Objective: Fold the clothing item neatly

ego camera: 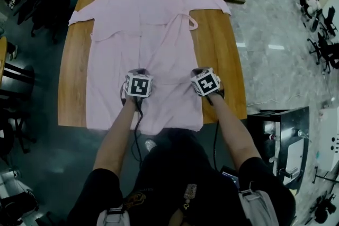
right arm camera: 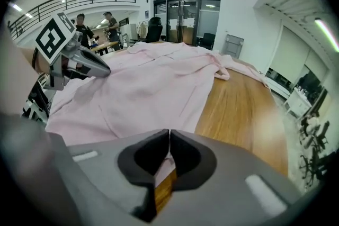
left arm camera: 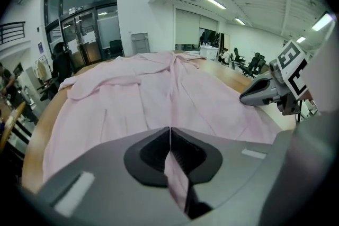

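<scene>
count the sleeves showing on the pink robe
2. One sleeve lies spread toward the table's far left corner, the other sleeve toward its far right corner; both are in full view, none hidden.

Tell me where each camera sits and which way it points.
Head view: on the person's head, looking steeply down at the pink robe on the wooden table; forearms, left claw and right claw show.
Left gripper view: on the left claw, looking along its shut jaws across the robe; right claw at right.
Right gripper view: on the right claw, likewise; left claw at left.
Both gripper views share the robe and the other claw.
</scene>
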Action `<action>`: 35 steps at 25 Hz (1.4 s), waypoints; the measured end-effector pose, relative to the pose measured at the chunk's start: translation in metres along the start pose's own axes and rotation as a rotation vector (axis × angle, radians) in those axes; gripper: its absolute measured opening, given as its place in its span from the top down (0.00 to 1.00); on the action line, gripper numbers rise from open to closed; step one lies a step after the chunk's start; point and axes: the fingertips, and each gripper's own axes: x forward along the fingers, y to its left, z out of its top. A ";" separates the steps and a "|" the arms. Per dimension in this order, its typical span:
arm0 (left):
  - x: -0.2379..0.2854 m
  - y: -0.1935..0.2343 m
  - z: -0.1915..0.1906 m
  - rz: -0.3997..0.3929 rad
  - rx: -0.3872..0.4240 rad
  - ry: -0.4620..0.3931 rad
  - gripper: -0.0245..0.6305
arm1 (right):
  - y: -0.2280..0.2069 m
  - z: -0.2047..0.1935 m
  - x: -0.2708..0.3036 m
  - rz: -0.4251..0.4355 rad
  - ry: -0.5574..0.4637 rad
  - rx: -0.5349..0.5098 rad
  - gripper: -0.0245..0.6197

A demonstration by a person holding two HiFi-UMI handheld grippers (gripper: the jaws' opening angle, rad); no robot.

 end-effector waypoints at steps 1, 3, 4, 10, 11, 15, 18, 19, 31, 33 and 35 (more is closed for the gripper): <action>-0.002 0.007 -0.005 0.011 -0.013 0.010 0.94 | -0.001 -0.001 0.000 0.000 0.004 0.004 0.94; -0.002 0.017 -0.015 0.013 -0.040 0.031 0.94 | -0.001 -0.002 0.000 0.003 0.011 0.011 0.94; 0.000 0.019 -0.019 0.008 -0.052 0.044 0.94 | -0.001 -0.002 0.000 0.004 0.013 0.012 0.94; 0.000 0.011 -0.016 -0.011 -0.073 0.053 0.85 | 0.002 0.012 -0.006 0.086 -0.039 0.002 0.94; -0.004 0.009 -0.009 -0.030 -0.098 0.027 0.77 | 0.001 0.018 -0.010 0.109 -0.061 0.001 0.93; -0.025 0.019 0.031 -0.018 -0.134 -0.073 0.70 | -0.012 0.048 -0.023 0.158 -0.146 0.003 0.92; -0.026 0.023 0.062 0.002 -0.114 -0.111 0.71 | -0.025 0.073 -0.024 0.158 -0.187 0.003 0.92; -0.022 0.024 0.073 0.001 -0.099 -0.120 0.71 | -0.028 0.082 -0.021 0.157 -0.199 0.004 0.92; 0.075 0.040 0.197 -0.090 0.098 -0.182 0.77 | -0.055 0.154 0.024 0.129 -0.233 0.023 0.92; 0.097 0.047 0.208 -0.098 0.133 -0.179 0.77 | -0.059 0.158 0.037 0.126 -0.219 0.024 0.92; 0.122 0.051 0.211 -0.128 0.155 -0.154 0.77 | -0.064 0.164 0.052 0.124 -0.211 0.030 0.92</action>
